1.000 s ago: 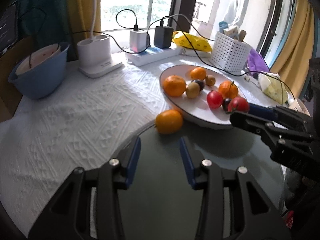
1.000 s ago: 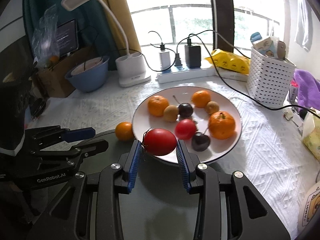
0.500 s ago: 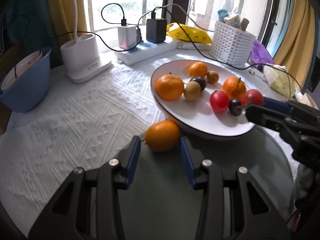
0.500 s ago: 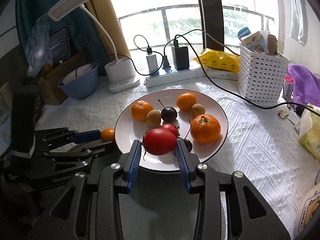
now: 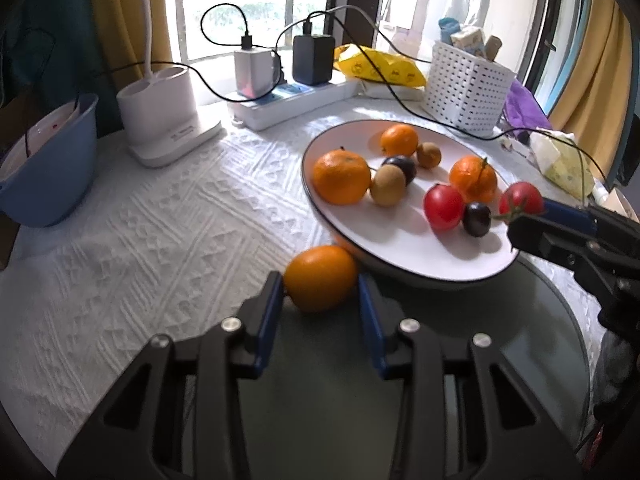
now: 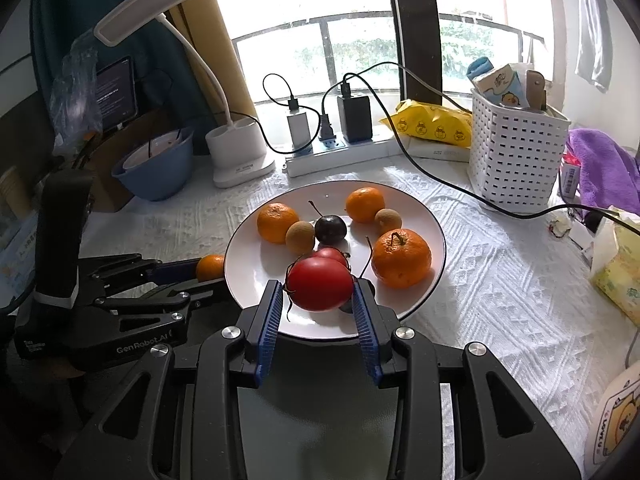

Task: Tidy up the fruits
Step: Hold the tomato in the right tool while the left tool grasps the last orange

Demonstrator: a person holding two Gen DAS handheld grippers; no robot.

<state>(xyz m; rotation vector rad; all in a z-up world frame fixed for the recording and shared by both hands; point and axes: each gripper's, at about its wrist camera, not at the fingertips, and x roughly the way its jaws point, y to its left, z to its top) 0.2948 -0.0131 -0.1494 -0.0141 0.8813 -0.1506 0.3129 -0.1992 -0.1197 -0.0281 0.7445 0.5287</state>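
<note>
The right gripper (image 6: 318,300) holds a red tomato (image 6: 320,284) between its blue pads, above the 6 o'clock rim of the white plate (image 6: 248,280). The left gripper (image 5: 320,300) stands wide around a loose orange (image 5: 320,278) that lies on the table just outside the plate's 7 o'clock edge, touching or nearly touching the rim. The left finger appears to touch the orange; whether the right one does, I cannot tell, so the grip is not yet made.

On the plate lie three more oranges, two small brown fruits, two dark plums and a second tomato (image 5: 444,206), mostly in the middle and far half. The bare patch is at the plate's 7 to 8 o'clock.

To place the tomato well, I would lower it straight down onto the plate near 6 o'clock, clear of the dark plum (image 5: 476,218) and the second tomato right beyond it, and open only when it rests, since a round fruit is likely to roll. For the orange, close gently across its widest part, lift clear of the rim before moving inward, then set it in that bare patch. The two grippers are close together, so moving one at a time seems wise.
</note>
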